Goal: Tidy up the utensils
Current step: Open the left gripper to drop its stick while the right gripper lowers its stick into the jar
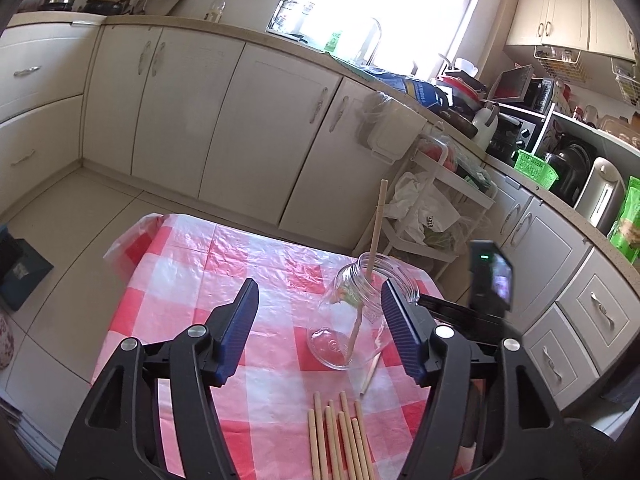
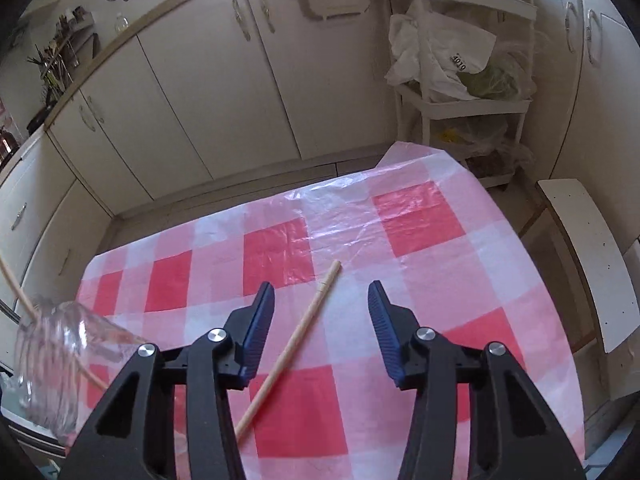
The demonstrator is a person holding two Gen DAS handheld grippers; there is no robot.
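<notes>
While both of my tools hang over a small table (image 1: 192, 240) covered in a red-and-white checked plastic cloth, neither one grips anything. My left gripper (image 1: 320, 328) has its blue-padded jaws spread wide. Between them, from its camera, I see a clear glass jar (image 1: 356, 320) standing on the cloth, looking tilted in the fisheye lens. One wooden chopstick (image 1: 374, 236) already stands in it, leaning out past the rim. A second stick (image 1: 370, 376) lies on the cloth just beside the jar's base. Nearer to me, a bundle of loose chopsticks (image 1: 340, 436) lies side by side, running off the bottom of the view.

My right gripper (image 2: 322, 320) is also spread wide and empty. A single chopstick (image 2: 296, 340) lies flat on the cloth, slanting up through the gap between its jaws without touching either pad. At the far left of this view I see the jar again (image 2: 52, 364), blurred, well apart from the right tool.

I judge the work to be early: one stick is in the jar, and many remain on the table. The step in hand looks like picking up the next stick with the right tool. That calls for lowering until the pads flank the slanted stick, turning to meet it squarely, then closing gently. After that I would lift it, carry it left and drop it tip-first into the jar's mouth. The stick is thin and lies flat, so it could roll away.
</notes>
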